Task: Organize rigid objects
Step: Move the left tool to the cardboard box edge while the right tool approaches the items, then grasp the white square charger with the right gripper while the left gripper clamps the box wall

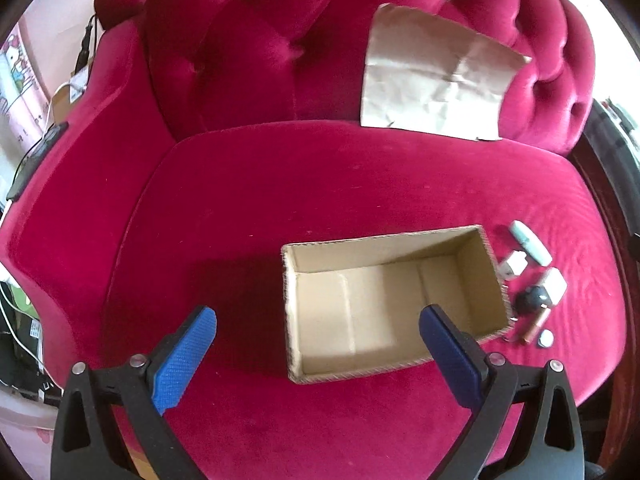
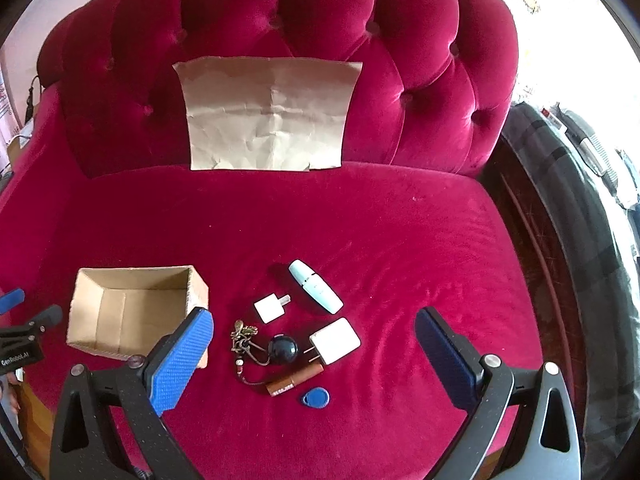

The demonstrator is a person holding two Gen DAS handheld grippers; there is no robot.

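Observation:
An empty open cardboard box (image 1: 394, 304) (image 2: 132, 314) sits on the red velvet sofa seat (image 2: 380, 240). Right of it lies a cluster of small items: a pale mint tube (image 2: 316, 286) (image 1: 530, 243), a small white adapter (image 2: 270, 308), a larger white plug charger (image 2: 334, 341) (image 1: 554, 284), a dark round ball (image 2: 283, 350) (image 1: 532, 298), a brass key chain (image 2: 242, 338), a brown cylinder (image 2: 294, 378) and a blue key fob (image 2: 316, 397). My left gripper (image 1: 318, 320) hovers open over the box's near side. My right gripper (image 2: 314, 326) hovers open above the cluster.
A creased brown paper sheet (image 2: 268, 114) (image 1: 436, 76) leans against the tufted backrest. Cables and clutter (image 1: 24, 168) lie beyond the left armrest. A dark wooden frame and grey striped fabric (image 2: 560, 200) border the sofa on the right.

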